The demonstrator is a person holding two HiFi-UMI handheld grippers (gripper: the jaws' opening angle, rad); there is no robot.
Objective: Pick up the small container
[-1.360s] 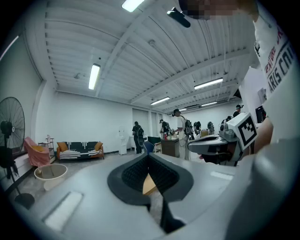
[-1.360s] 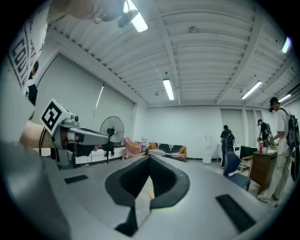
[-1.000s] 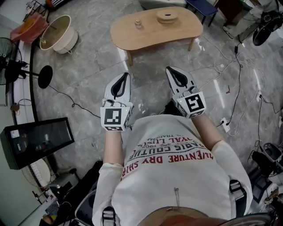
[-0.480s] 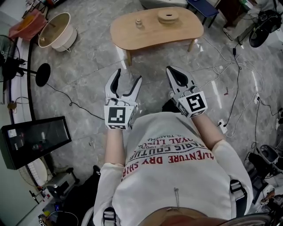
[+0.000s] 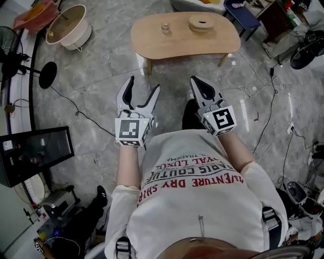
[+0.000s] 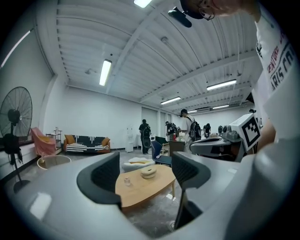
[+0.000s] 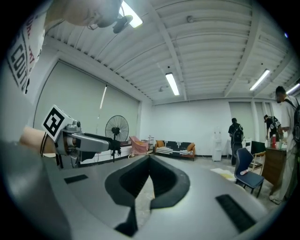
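The small container (image 5: 165, 28), a little clear jar, stands on the low wooden table (image 5: 152, 43) ahead of me, left of a round wooden lidded dish (image 5: 201, 23). Both grippers hover over the floor, well short of the table. My left gripper (image 5: 144, 85) has its jaws opening, with nothing between them. In the left gripper view the jar (image 6: 126, 180) and table (image 6: 140, 194) show far off through the gap. My right gripper (image 5: 195, 81) is shut and empty; its pads (image 7: 161, 180) meet in the right gripper view.
A cream basin (image 5: 68, 30) and a fan's round base (image 5: 48, 75) stand on the floor at left, with a black screen (image 5: 33, 154) nearer. Cables (image 5: 273, 86) trail at right, and a blue chair (image 5: 243, 12) sits behind the table. People stand far back.
My left gripper's jaws have gone from shut to spread wide. The right gripper has stayed shut. The table has drifted slightly in the head view.
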